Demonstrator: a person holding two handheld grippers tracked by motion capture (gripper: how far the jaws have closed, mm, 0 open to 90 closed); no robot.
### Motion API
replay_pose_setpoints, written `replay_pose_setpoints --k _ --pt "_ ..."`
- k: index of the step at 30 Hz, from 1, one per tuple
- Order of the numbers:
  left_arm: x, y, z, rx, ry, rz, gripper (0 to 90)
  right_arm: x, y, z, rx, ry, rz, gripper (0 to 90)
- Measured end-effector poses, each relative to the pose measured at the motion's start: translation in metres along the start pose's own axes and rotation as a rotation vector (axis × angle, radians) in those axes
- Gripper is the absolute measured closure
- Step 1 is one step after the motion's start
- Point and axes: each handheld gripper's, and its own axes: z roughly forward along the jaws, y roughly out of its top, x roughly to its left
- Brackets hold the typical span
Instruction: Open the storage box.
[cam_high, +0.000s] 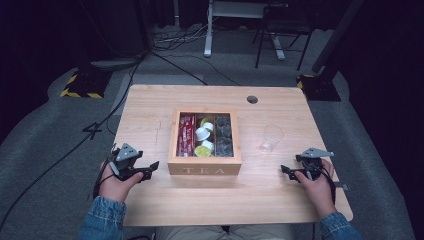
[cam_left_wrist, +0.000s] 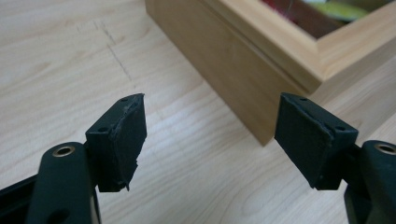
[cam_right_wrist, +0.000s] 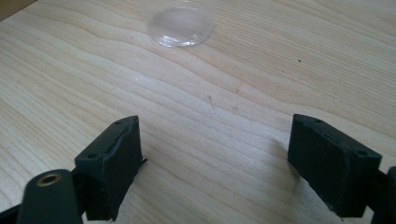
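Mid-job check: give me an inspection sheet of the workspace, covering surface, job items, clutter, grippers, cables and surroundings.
Surface: wooden table, light grain, with a cable hole near the far edge.
Job's things: open wooden tea box at the centre, three compartments with red sachets, white and yellow pods and dark packets; clear glass upright to its right.
Clutter: nothing seen.
Grippers: left gripper open, beside the box's near left corner; right gripper open, on the near side of the glass; nothing between the jaws of either.
Cables: black leads on the floor beyond and left of the table.
Surroundings: grey carpet, stand bases, desk legs.
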Motion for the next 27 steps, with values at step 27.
replay_pose_setpoints --k 27 --pt "-0.037 0.012 0.036 0.040 -0.123 0.120 25.1 0.000 0.000 0.000 0.000 0.001 0.000 17.5"
